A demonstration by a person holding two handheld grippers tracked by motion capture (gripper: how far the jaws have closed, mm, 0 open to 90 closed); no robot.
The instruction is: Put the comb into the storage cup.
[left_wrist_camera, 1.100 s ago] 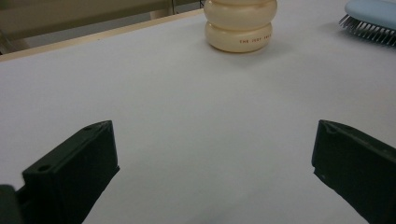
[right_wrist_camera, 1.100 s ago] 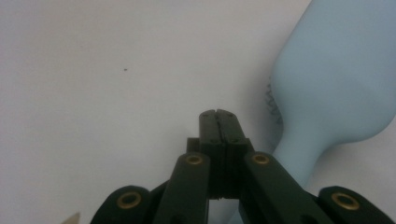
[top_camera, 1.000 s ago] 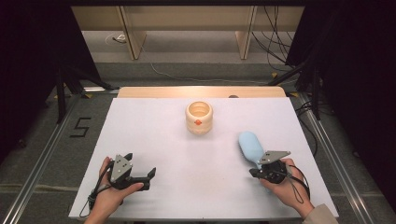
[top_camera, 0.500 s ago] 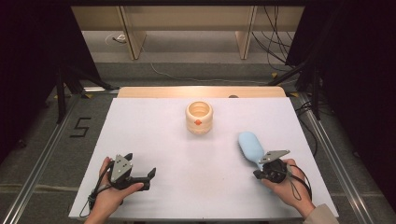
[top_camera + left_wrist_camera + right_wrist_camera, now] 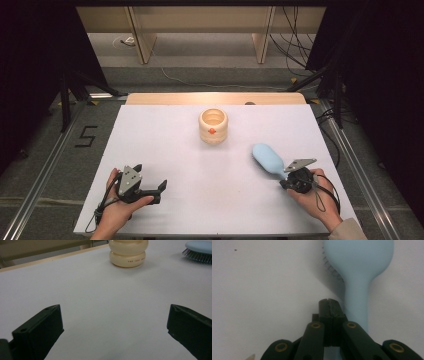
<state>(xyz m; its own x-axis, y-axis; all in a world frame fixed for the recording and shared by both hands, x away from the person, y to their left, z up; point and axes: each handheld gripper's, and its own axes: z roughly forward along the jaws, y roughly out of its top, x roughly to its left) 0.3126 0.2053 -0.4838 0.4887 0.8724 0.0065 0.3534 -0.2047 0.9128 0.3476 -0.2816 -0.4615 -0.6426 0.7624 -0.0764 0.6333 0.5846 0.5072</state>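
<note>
Presently on the table (image 5: 150,135): 1 pale-blue hairbrush (image 5: 267,159) near the right edge, unmoved; right gripper (image 5: 329,301) pressed together beside its handle, holding nothing, barely shifted; left gripper (image 5: 112,327) spread, idle; 1 cream jar (image 5: 213,126) mid-table, so pickup pending.

Bare table (image 5: 165,150) ahead; jar (image 5: 213,126) and, seemingly, hairbrush (image 5: 268,159) obstruct.

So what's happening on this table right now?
A person sits at a white table with a hand-held gripper in each hand. The right hand-held gripper has its jaws shut, empty, alongside the handle of a light blue hairbrush lying bristles-down. The left hand-held gripper rests near the table's front edge, jaws wide open with nothing between them. A cream ribbed jar stands untouched mid-table.
</note>
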